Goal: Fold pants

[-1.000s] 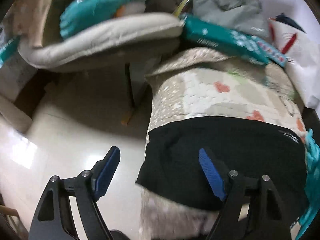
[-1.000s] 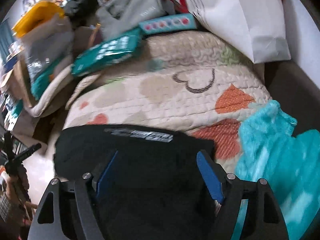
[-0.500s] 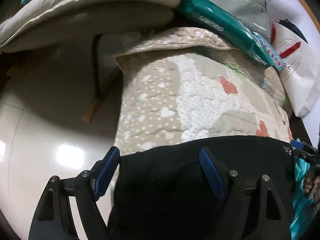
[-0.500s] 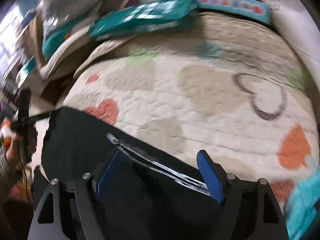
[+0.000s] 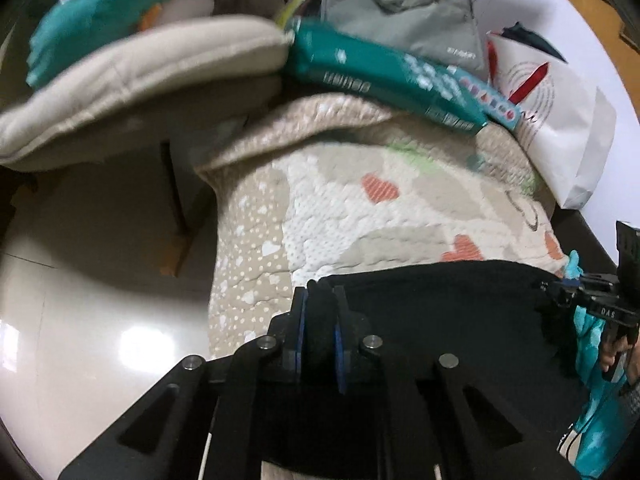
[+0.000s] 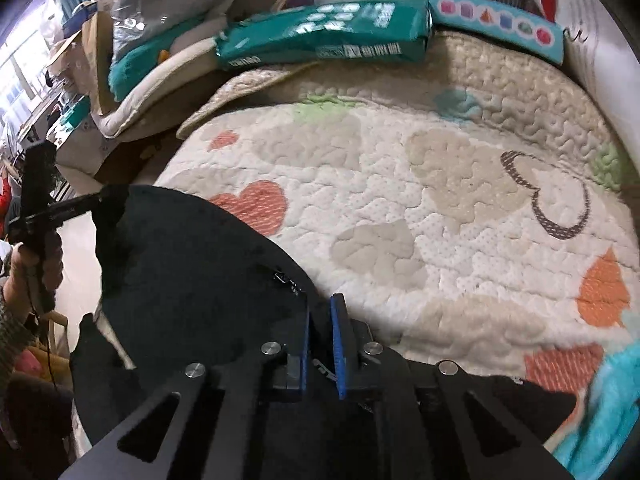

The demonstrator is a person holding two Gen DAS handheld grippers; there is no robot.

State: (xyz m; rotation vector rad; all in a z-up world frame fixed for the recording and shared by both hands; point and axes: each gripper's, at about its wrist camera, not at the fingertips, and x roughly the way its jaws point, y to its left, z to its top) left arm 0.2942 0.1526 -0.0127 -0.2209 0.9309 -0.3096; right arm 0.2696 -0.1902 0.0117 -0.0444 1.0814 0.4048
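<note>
I count one pair of black pants (image 5: 432,312), two grippers, one quilt (image 6: 420,200) with printed hearts, one teal packet (image 6: 324,32), one flat box with coloured shapes (image 6: 496,24), one grey bag (image 5: 404,20) and one white paper bag (image 5: 560,120).

My left gripper (image 5: 320,300) has just closed — its blue pads are pressed together on a fold of the pants at their left corner, with the black cloth bunched between them. From there the pants run to the right across the near edge of the quilt, and at the far end of that edge I can see my right gripper (image 5: 568,292) clamped on the other corner.

From the right wrist view it is the same story: my right gripper (image 6: 320,320) has just closed too, and its pads pinch the edge of the pants right at the fingertips, where a small printed logo sits on the cloth. The pants spread away to the left and below the jaws, and my left gripper (image 6: 86,202) holds the far corner (a sleeve and hand (image 6: 24,264) show behind it).

The pants lie on the near part of the quilt, held between both grippers — the packet, box and bags sit at the quilt's far side, well apart from them. A turquoise fluffy blanket (image 6: 608,400) lies beside the pants at the right.
</note>
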